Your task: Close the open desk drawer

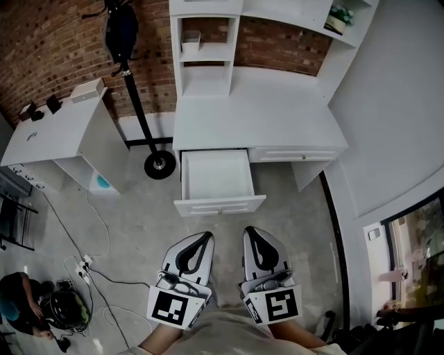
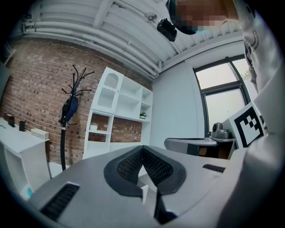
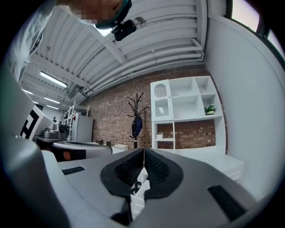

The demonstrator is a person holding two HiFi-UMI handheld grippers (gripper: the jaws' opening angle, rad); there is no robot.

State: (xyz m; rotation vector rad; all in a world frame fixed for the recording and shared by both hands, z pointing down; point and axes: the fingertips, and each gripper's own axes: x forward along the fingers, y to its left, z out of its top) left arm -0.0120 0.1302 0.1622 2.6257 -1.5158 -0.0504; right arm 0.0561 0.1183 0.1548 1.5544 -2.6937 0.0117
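Both tongs closed, nothing in either. Left gripper: its own view shows the ribbed black pads meeting at the tips with nothing between them. Right gripper: same, pads together.

Landmark is the white wooden desk with a hutch of open shelves, set against the red brick wall.

- Open white desk drawer: under the desk's left half, pulled well out from the desk toward the person, flat white bottom exposed. Its panelled front is the part farthest from the desk.
- Closed white drawer: under the desk's right half, flush with the desk edge.
- Both grippers sit side by side out from the desk beyond the open drawer's front. They point at that front with bare floor between, neither touching it.
- Black coat stand with a round base: just left of the desk, dark bag hanging from the top.
- Low white side table: farther left of the desk.
- Small green potted plant: upper right shelf of the desk's hutch.
- White cables: on the grey concrete floor, well left of the desk front.
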